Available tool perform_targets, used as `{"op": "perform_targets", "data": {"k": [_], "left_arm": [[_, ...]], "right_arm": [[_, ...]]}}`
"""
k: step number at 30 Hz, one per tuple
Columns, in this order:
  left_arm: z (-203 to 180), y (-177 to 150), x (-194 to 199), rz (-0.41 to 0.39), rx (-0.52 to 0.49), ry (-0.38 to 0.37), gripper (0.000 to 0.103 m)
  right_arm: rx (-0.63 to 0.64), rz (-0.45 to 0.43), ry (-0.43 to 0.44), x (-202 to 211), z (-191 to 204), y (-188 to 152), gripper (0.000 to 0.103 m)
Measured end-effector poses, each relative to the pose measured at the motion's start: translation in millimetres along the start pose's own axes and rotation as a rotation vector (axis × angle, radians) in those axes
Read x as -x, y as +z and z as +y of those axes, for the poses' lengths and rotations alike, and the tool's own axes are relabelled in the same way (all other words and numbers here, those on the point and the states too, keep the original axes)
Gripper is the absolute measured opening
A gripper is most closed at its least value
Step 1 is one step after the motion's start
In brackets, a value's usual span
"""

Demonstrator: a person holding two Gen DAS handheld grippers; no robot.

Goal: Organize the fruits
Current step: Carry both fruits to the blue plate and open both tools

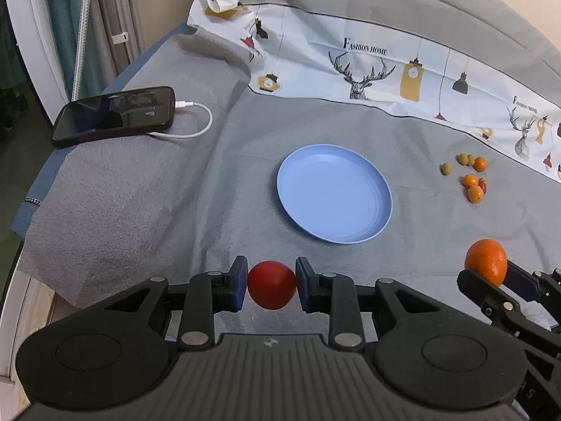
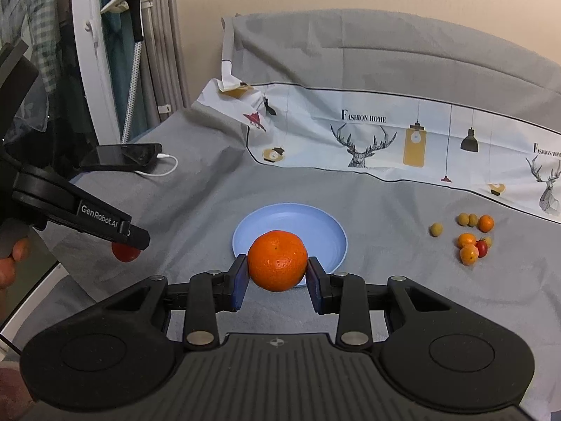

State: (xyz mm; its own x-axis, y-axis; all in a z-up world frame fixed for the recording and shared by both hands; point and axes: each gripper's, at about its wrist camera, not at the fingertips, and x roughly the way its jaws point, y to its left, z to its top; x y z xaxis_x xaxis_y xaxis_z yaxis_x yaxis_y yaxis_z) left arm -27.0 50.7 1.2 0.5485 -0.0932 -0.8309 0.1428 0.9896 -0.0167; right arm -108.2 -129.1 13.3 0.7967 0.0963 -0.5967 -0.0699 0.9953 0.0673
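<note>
Left gripper [image 1: 271, 286]: blue pads closed against both sides of a small round glossy red fruit [image 1: 271, 285], held clear above the grey woven cloth [image 1: 140, 193] that covers the surface. Seen from the right wrist, the same fruit shows at 9 o'clock of the plate, under the black finger marked "GenRobot.AI".

Right gripper [image 2: 277, 272]: pads pressed on a round dimpled orange mandarin [image 2: 277, 260], lifted in front of the near rim of the plate. From the left wrist view it sits at about 4 o'clock of the plate.

Shallow round pale blue plastic plate [image 1: 335, 194]: centre of the cloth, nothing in it.

Cluster of small fruits [image 1: 471, 175]: on the cloth at 3 o'clock of the plate, well apart from it; several orange ones, a few yellow-green ones, one red.

Black smartphone [image 1: 112, 115]: at 10 o'clock, face up, white charging cable [image 1: 196, 119] plugged in and looped beside it.

White printed fabric with deer heads and lamps [image 1: 368, 70]: across 12 o'clock, lettered "Fashion home".
</note>
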Motion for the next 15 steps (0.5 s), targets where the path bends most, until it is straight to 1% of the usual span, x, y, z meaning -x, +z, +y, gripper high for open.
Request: {"op": "perform_targets", "data": {"k": [6, 9, 15], "left_arm": [[-3.2, 14.5, -30.1, 0.03, -0.02, 0.0, 0.032], [-8.1, 23.6, -50.9, 0.055, -0.03, -0.01, 0.032], [-18.6, 42.1, -100.6, 0.1, -0.05, -0.007, 0.032]], "right_arm": [[0.015, 0.019, -0.011, -25.7, -3.4, 3.8, 0.037], [0.014, 0.047, -0.013, -48.4, -9.2, 5.1, 0.037], [-0.009, 0.113, -0.009, -100.4, -22.2, 8.9, 0.037]]}}
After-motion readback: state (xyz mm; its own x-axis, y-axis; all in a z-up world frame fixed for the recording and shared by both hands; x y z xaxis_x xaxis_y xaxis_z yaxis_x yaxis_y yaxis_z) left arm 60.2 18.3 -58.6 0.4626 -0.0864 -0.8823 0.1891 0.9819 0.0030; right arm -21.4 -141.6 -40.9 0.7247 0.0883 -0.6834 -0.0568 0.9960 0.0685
